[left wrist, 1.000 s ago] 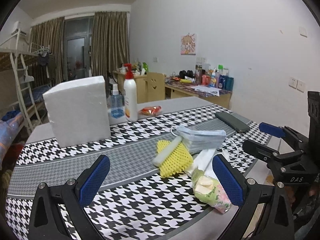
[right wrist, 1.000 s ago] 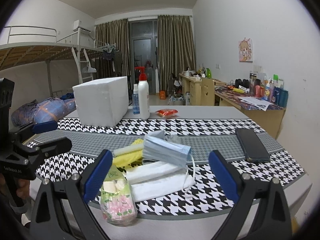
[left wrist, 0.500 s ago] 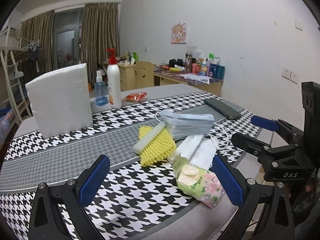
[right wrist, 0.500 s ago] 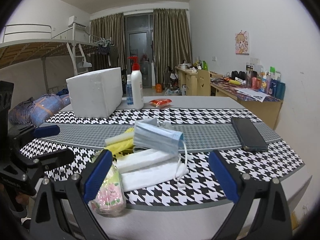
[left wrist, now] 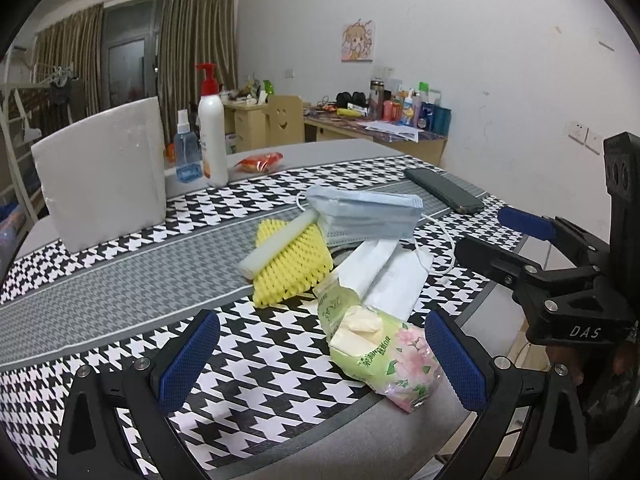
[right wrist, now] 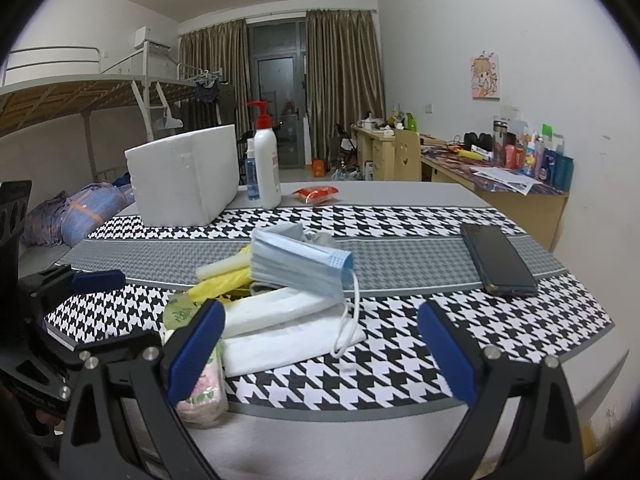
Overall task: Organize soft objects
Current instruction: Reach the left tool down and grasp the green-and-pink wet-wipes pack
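A heap of soft things lies at the near edge of the houndstooth table. A green floral tissue pack (left wrist: 380,352) (right wrist: 202,384) lies nearest. Behind it are two white folded cloths (left wrist: 384,276) (right wrist: 288,320), a yellow foam net (left wrist: 292,264) (right wrist: 220,282) with a white foam stick (left wrist: 276,246) on it, and a stack of blue face masks (left wrist: 368,212) (right wrist: 296,262). My left gripper (left wrist: 320,360) is open and empty just before the tissue pack. My right gripper (right wrist: 320,350) is open and empty before the white cloths.
A white foam box (left wrist: 100,176) (right wrist: 186,176) stands at the back left. Beside it are a pump bottle (left wrist: 212,136) (right wrist: 267,160), a blue spray bottle (left wrist: 186,156) and a red snack pack (left wrist: 260,162) (right wrist: 316,194). A black phone (left wrist: 444,196) (right wrist: 496,258) lies right.
Both grippers have moved closer to the heap and a little lower. The left view has swung so the tissue pack lies between its fingers. Nothing on the table moved.
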A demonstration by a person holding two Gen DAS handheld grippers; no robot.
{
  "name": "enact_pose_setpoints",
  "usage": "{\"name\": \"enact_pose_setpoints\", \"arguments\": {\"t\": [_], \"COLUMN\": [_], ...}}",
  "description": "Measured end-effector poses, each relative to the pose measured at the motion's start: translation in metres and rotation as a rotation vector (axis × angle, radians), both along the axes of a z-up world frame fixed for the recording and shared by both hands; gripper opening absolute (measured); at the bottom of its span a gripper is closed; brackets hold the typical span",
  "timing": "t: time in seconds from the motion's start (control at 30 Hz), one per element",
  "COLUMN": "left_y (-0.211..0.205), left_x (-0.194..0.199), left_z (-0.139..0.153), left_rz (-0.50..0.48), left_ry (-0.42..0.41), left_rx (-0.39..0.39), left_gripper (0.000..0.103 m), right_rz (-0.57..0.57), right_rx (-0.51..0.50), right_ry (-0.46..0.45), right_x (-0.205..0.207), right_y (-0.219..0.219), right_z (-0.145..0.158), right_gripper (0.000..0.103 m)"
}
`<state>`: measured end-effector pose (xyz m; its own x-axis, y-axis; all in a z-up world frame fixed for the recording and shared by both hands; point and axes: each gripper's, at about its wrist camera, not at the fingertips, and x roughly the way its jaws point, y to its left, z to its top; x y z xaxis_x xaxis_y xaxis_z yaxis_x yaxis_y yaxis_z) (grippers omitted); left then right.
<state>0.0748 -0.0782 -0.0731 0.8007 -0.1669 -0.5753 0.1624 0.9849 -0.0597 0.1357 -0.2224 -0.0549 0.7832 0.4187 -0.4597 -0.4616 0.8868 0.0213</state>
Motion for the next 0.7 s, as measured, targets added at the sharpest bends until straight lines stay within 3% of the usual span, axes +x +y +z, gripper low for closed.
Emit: {"name": "enact_pose_setpoints", "arguments": {"t": [0.7], "left_y": [-0.030], "left_x": [0.017], "left_z": [-0.021], "left_rz": [0.029], "left_ry": [0.115], "left_rx": [-0.018], "left_gripper": [0.101], "right_rz": [0.111], "right_rx": [-0.024], "right_ry": [0.004], "right_x": [0.031], "right_y": [-0.003], "right_z": [0.001], "right_gripper": [0.099]}}
